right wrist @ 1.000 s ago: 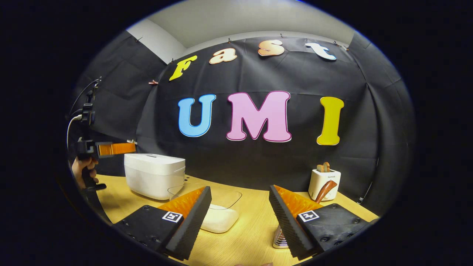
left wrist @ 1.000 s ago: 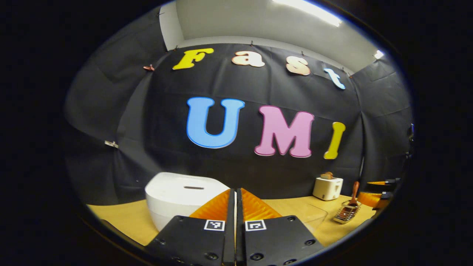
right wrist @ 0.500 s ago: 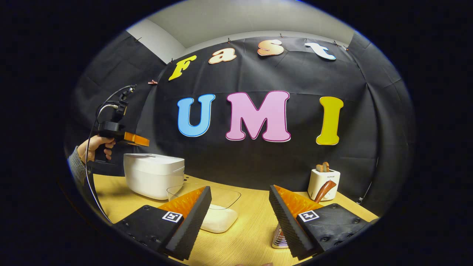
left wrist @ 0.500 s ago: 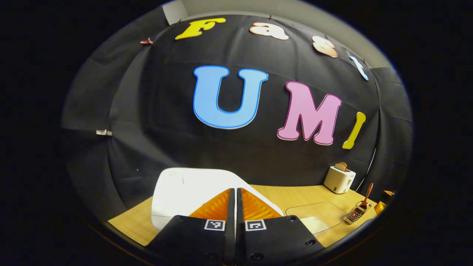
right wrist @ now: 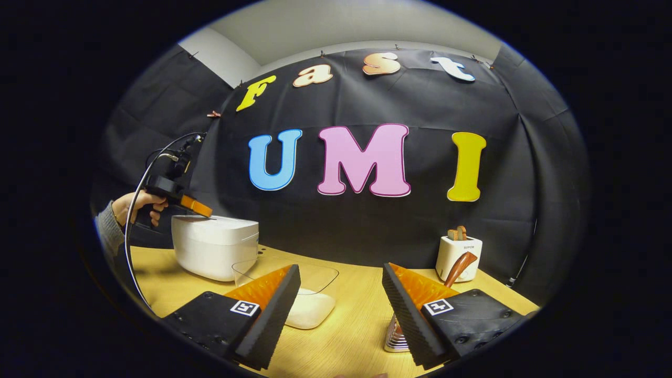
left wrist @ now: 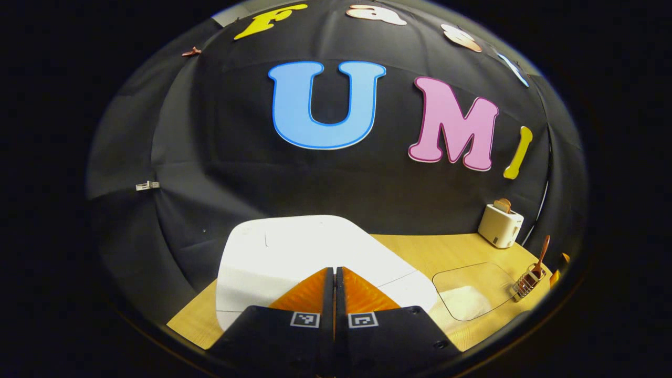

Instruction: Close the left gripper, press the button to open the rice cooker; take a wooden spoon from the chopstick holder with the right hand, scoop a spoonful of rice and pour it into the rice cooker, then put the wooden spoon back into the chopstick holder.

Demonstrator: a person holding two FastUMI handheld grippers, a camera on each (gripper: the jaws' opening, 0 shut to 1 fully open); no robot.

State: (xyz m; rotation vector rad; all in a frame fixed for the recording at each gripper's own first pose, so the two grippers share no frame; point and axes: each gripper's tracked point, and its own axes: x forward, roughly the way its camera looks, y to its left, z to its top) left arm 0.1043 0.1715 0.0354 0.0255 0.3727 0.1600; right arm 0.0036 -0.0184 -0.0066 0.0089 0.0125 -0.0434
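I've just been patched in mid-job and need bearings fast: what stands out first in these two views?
The shut left gripper is tipped down onto the lid of the closed white rice cooker at the table's left end. Nearer, the right gripper hangs open above the table, between a clear bowl of rice and the chopstick holder with its wooden spoon.

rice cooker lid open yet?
Shut. The rice cooker lid lies flat on its body; the closed left gripper tips down at its top.
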